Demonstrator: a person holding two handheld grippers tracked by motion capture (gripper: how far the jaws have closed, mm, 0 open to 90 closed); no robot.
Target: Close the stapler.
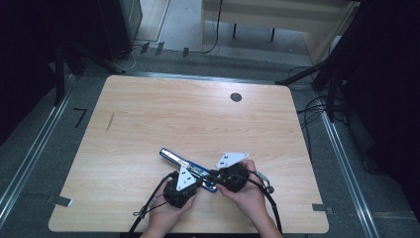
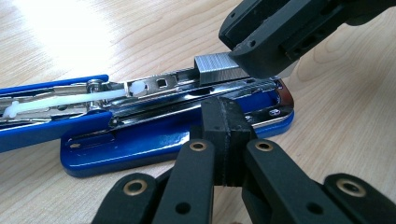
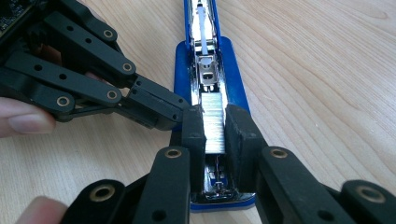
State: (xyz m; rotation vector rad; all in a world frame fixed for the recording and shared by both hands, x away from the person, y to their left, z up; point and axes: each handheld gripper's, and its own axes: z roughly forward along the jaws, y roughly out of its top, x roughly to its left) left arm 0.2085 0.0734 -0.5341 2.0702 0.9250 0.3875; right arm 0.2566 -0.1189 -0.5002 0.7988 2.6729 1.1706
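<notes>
Blue plastic and chrome make up the stapler [image 1: 187, 169], which lies opened flat on the near part of the wooden desk [image 1: 148, 119], its magazine channel facing up. The right gripper [image 3: 215, 126] has its fingers closed on a strip of staples [image 3: 214, 123], holding it over the channel near the front end. The left gripper [image 2: 223, 122] has its fingers pressed together with nothing between them, their tips resting against the stapler's blue base [image 2: 140, 144] to steady it. To do this well, I judge the strip should stay parallel to the rails, legs down, and be lowered level until it seats; the bracing tips should hold the base from sliding. No brand, label or writing can be read on the stapler or grippers.
</notes>
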